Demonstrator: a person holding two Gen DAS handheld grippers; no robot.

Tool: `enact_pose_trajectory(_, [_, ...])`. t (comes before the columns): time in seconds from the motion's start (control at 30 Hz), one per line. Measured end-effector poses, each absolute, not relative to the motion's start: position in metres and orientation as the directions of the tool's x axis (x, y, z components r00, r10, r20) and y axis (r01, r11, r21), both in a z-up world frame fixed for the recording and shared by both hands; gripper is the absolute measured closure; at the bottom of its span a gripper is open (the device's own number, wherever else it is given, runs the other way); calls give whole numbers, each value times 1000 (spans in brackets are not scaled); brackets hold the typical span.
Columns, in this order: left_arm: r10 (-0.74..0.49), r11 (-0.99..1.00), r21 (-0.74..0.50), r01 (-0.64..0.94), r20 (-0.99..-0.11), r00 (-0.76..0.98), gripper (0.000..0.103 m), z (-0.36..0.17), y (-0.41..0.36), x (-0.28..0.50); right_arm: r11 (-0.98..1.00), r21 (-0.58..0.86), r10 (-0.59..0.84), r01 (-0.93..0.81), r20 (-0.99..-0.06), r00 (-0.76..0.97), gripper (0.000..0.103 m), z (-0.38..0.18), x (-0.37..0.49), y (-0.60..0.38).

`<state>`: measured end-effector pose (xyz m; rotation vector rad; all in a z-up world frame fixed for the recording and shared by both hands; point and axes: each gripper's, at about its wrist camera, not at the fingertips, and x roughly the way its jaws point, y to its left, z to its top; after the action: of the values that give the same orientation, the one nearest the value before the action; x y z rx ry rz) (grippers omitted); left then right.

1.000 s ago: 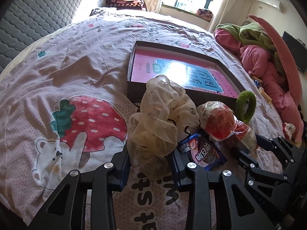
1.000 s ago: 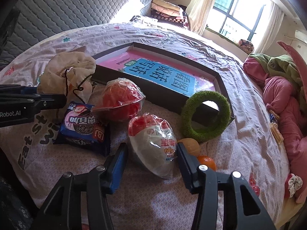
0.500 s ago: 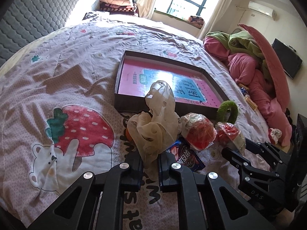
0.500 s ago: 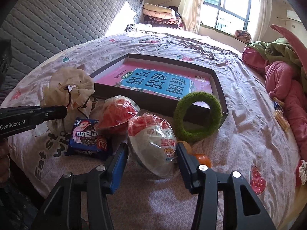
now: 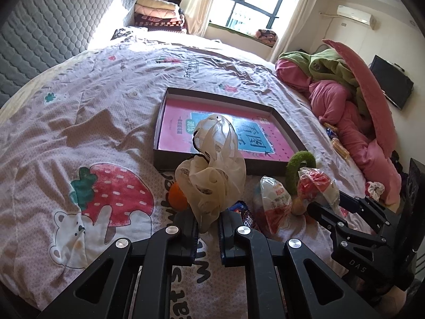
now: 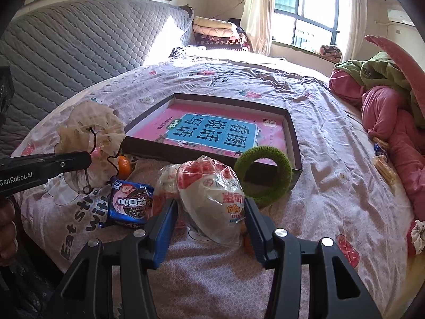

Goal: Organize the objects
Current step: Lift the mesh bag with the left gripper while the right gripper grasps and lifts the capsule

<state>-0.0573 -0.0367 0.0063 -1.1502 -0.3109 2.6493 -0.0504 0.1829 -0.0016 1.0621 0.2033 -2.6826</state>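
Tray (image 5: 159, 133) empty so far. Left tongs (image 5: 207, 226) pinched tight on mesh bag (image 5: 212, 170), right tongs (image 6: 209, 226) half-open clamping wrapped bowl (image 6: 212, 194), both near tray. Snack pack (image 6: 130, 204), ring (image 6: 265, 175), orange (image 6: 124, 165) on bed.

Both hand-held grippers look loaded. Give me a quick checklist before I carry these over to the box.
1. Left hand-held gripper shut on the mesh bag: ok.
2. Right hand-held gripper clamped on the wrapped bowl: ok, pads against both sides.
3. Bag fully clear of the bed: cannot tell; its lower end is hidden.
4. Box open with room on the pink book: ok.
5. Path to the box: not ok; the green ring leans on its near wall.
6. Snack packet and orange left behind: ok, lying free on the bedspread.
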Motion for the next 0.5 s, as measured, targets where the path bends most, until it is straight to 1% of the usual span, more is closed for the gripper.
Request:
enact_pose_trajectory(0.27, [293,-952,-264,-151,-663,-688,92,25,-31,-61,-961,-24,-189,275,-669,-719,52,10,-52,188])
enact_pose_trajectory(0.5, [299,-950,-270,-157,-643,-705,92,40,-31,-72,-963,-29,-187,266,-637,-747,52,26,-58,193])
